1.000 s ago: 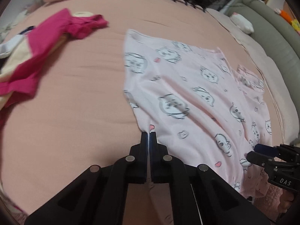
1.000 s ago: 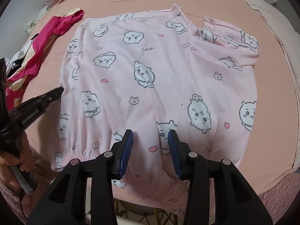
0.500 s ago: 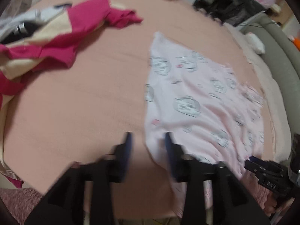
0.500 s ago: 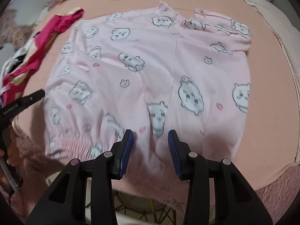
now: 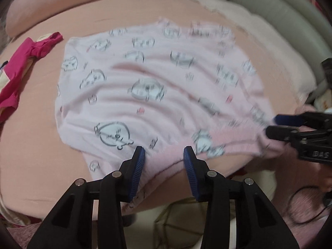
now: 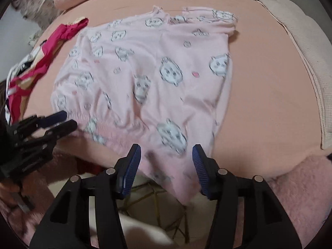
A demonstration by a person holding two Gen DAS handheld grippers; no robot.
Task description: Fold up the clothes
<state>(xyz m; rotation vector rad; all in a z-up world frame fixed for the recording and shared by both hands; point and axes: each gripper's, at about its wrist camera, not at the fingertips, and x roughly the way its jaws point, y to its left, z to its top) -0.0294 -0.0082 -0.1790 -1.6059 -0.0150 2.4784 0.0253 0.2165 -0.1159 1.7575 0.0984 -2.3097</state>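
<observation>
A pale pink garment with cartoon prints (image 5: 155, 78) lies spread on the peach bed (image 5: 41, 124), its gathered waistband hanging over the near edge. My left gripper (image 5: 164, 153) hovers over that waistband with its jaws apart and closing; cloth lies below the gap, and the pads do not press it. My right gripper (image 6: 167, 151) stands over the garment's (image 6: 155, 78) near right corner, jaws apart and opening, with cloth under them but not pinched. Each gripper shows in the other's view: the right gripper (image 5: 271, 125) at the waistband's right end, the left gripper (image 6: 66, 120) at its left end.
A magenta and cream garment (image 5: 25, 62) lies crumpled at the bed's left side. A pink pillow (image 5: 51, 6) is at the back left, and a grey padded edge (image 5: 280, 20) and beige blanket (image 6: 300, 51) run along the right. The floor shows below the bed's near edge.
My left gripper let go of the garment's left edge, opened and swung right to the waistband. My right gripper slid right along the near edge and opened wider.
</observation>
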